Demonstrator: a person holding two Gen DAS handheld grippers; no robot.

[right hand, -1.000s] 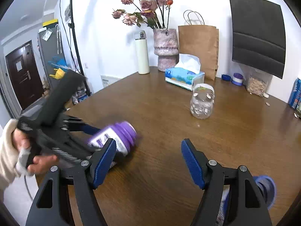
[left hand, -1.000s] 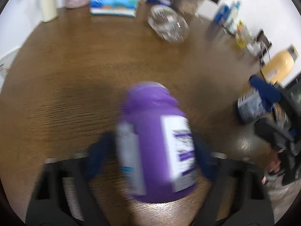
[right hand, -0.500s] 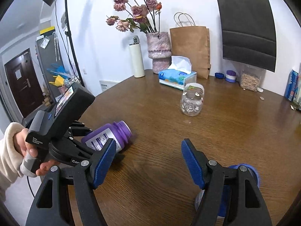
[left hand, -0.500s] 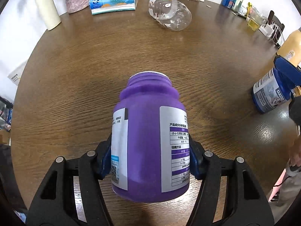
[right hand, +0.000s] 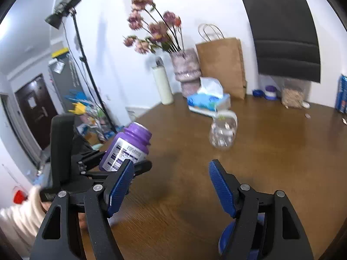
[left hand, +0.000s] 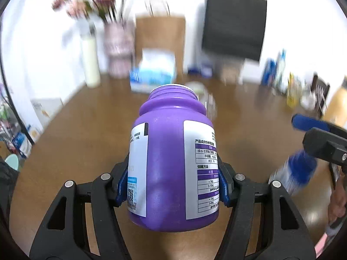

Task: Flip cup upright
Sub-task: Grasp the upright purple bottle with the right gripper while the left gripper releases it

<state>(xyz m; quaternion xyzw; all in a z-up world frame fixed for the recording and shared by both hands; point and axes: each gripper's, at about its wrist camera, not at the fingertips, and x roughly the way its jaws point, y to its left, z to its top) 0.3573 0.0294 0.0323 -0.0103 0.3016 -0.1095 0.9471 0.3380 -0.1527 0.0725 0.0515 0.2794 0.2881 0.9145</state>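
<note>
A purple plastic jar [left hand: 173,160] with white labels and an open mouth is clamped between the blue pads of my left gripper [left hand: 172,184]. It is lifted off the wooden table [left hand: 82,134] and tilted, mouth up and away; it also shows in the right wrist view [right hand: 126,148]. My right gripper [right hand: 171,186] is open and empty above the table, to the right of the jar. Its blue finger shows at the right edge of the left wrist view [left hand: 308,123].
A clear jar [right hand: 223,133] lies on its side mid-table. At the back stand a tissue box [right hand: 208,103], a pink vase with flowers [right hand: 186,73], a cream flask [right hand: 162,84] and paper bags [right hand: 223,65]. A blue-capped bottle [left hand: 292,175] stands under my right gripper.
My left gripper has lifted the purple jar and tilted it from lying flat towards upright. The right gripper has stayed open and risen a little.
</note>
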